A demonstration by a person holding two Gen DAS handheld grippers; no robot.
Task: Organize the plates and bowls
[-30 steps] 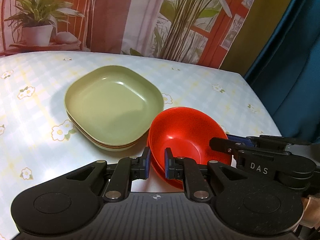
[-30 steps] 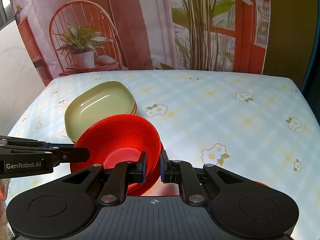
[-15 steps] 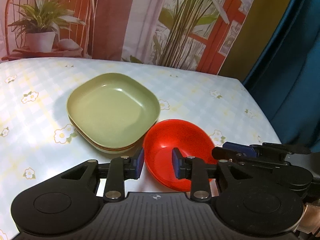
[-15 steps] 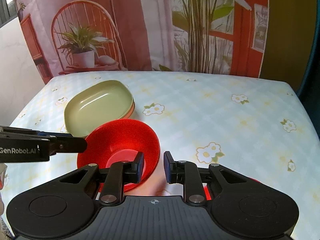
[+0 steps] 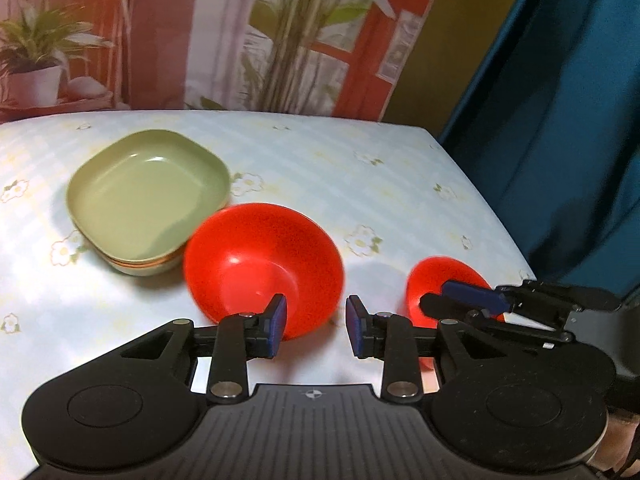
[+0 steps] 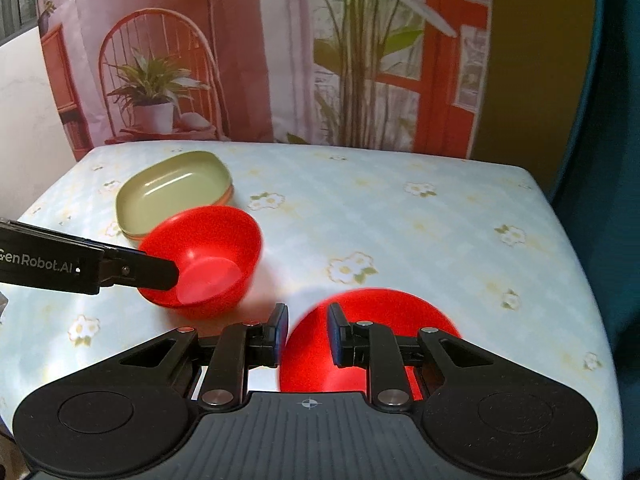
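Note:
A stack of green square plates (image 5: 148,200) (image 6: 176,192) sits at the back left of the flowered tablecloth. A red bowl (image 5: 260,264) (image 6: 204,256) rests just in front of it. My left gripper (image 5: 316,330) (image 6: 168,276) is at that bowl's near rim with its jaws opening, and neither pad presses on the bowl. A second red bowl (image 6: 380,316) (image 5: 436,276) lies to the right. My right gripper (image 6: 308,330) (image 5: 436,295) stands open astride its left rim, with a gap on both sides.
The tablecloth (image 6: 440,220) (image 5: 400,184) shows bare to the right and behind the bowls. Its right edge drops off beside a blue curtain (image 5: 560,160). A printed backdrop (image 6: 280,60) hangs along the far edge.
Both grippers let go of the red bowl's rim, opened and drew back from it. The second red bowl came into view under the right gripper.

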